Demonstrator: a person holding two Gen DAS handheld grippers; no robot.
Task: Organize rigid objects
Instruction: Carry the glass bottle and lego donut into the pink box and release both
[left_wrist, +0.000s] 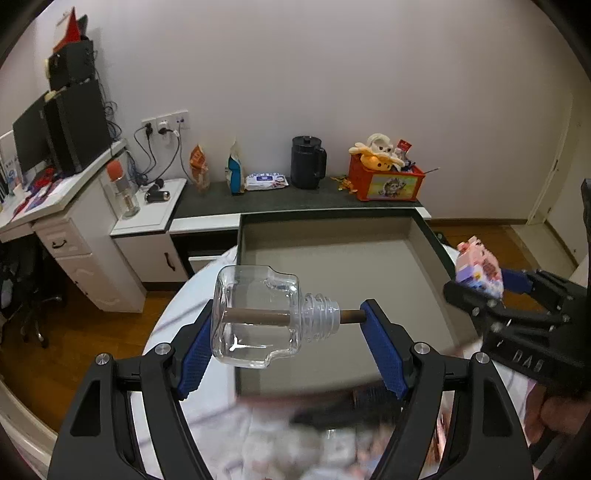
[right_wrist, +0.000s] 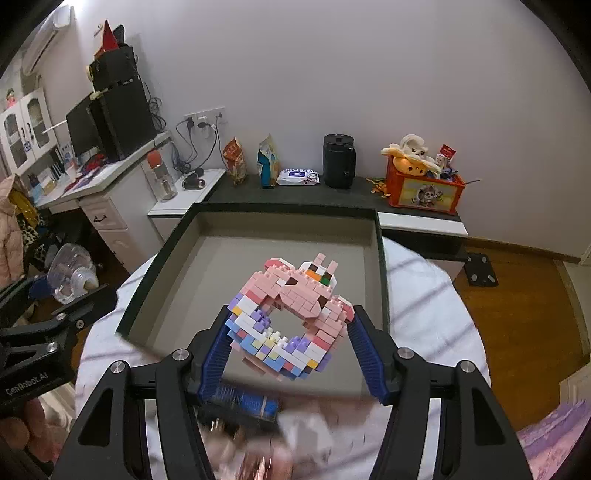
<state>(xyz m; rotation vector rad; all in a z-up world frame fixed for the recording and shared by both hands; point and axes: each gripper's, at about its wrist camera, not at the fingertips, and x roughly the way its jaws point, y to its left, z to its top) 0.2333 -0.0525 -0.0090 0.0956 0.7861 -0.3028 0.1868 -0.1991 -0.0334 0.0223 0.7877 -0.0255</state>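
My left gripper (left_wrist: 288, 325) is shut on a clear glass bottle (left_wrist: 258, 317) with a brown stick through its neck, held lengthwise between the blue pads above the near left part of an open grey box (left_wrist: 332, 266). My right gripper (right_wrist: 288, 332) is shut on a pink and pastel brick model (right_wrist: 291, 314), held above the same box (right_wrist: 207, 273). The right gripper with the model shows at the right of the left wrist view (left_wrist: 480, 269). The left gripper with the bottle shows at the left edge of the right wrist view (right_wrist: 70, 273).
The box sits on a round white table (right_wrist: 424, 295). Blurred items lie near the table's front, including a blue cylinder (right_wrist: 247, 402). Behind stands a dark counter (left_wrist: 280, 199) with snack bags, wipes, a black kettle (left_wrist: 307, 162) and an orange toy box (left_wrist: 386, 181). A desk stands at the left.
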